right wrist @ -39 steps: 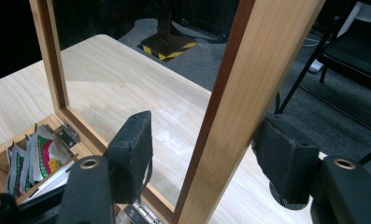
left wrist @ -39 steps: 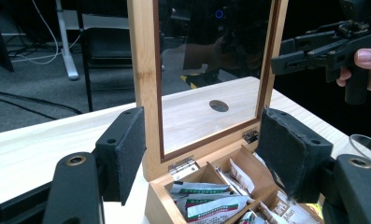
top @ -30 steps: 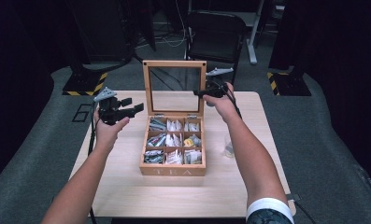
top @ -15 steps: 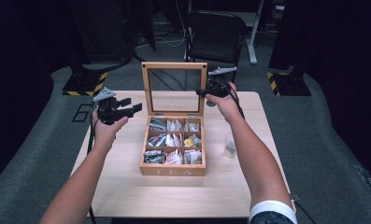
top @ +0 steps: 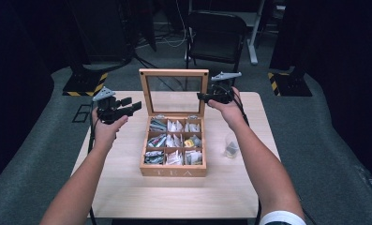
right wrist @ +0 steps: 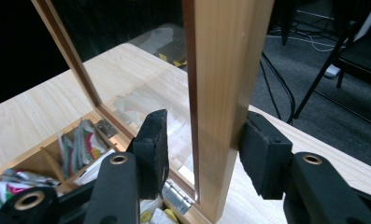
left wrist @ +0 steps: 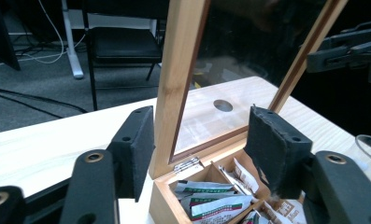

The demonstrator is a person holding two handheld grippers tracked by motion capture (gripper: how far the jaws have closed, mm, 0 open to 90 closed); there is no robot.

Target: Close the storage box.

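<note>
High view: box (top: 174, 171) sits mid-table (top: 127, 187), lid (top: 174, 72) upright at the box's 12 o'clock edge, bags (top: 174, 140) in the compartments, clear cup (top: 230, 145) at the box's 3 o'clock, apart from it.
Left gripper: left gripper (top: 136, 105) hangs at the lid's 9 o'clock, near but not touching; jaws apart, nothing between them.
Left gripper view: the lid's near post stands ahead of the pads, close to the left one, not gripped.
Right gripper: right gripper (top: 200, 96) is at the lid's 3 o'clock, tips at the lid's side post.
Right gripper view: the post stands between the two pads; a gap shows on the glass side, while the outer pad is at or just off the wood, and I cannot tell which. Not clamped yet. Hinge (right wrist: 174, 196) is just below the pads.
Change, jaws: both sets have just been closing; the left on air, the right with the post between its pads.
Change, lid: same upright stand as a second ago; box not shifted.
Step (judgement): pre-grasp on the lid, right side leading, probably to swing it shut.
Meaning: the right pinch is nearly made; the left must come in toward 3 o'clock before it can help.
Progress (judgement): early, lid fully open.
Risk: a one-post grip may twist the lid on its hinges, and bags sticking up could catch under it.
</note>
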